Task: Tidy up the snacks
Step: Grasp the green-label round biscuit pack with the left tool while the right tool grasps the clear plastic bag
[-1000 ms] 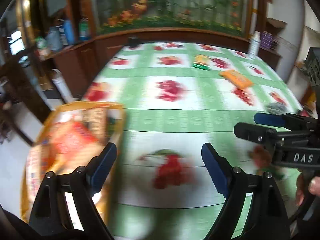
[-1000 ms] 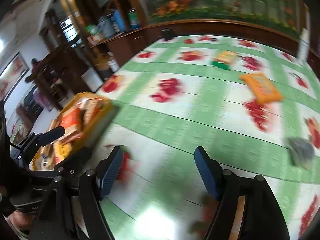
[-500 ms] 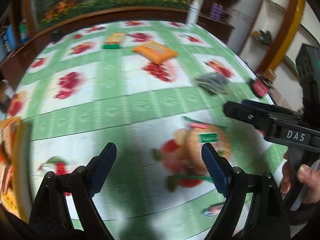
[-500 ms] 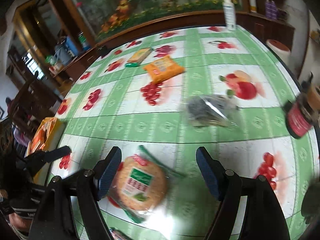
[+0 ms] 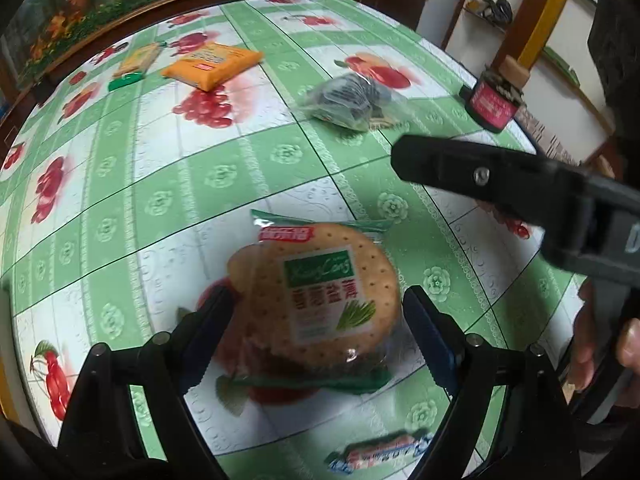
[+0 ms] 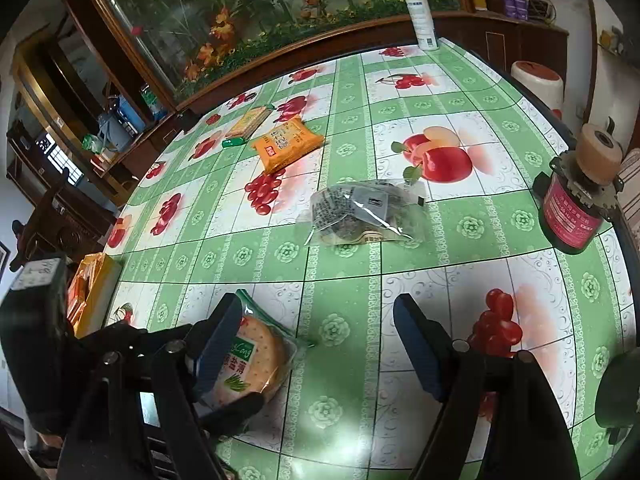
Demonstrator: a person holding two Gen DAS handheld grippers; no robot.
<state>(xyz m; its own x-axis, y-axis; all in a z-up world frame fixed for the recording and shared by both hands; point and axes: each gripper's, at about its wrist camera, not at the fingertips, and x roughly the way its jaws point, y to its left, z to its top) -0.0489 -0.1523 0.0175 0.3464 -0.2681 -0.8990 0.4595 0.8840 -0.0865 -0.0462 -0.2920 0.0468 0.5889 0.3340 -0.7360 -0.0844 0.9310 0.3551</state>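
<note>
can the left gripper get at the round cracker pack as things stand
Probably yes: the left gripper is open, with the round cracker pack lying flat on the table between its fingers, nothing covering it.

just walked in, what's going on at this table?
A person with a handheld gripper in each hand is sorting snacks on a fruit-print tablecloth. The left gripper is open with the round cracker pack between its fingers, not gripped yet. The right gripper is beside it, over bare cloth, its jaws opening with nothing between them. An orange packet, a clear bag of dark snacks and a thin yellow pack lie further out.
</note>
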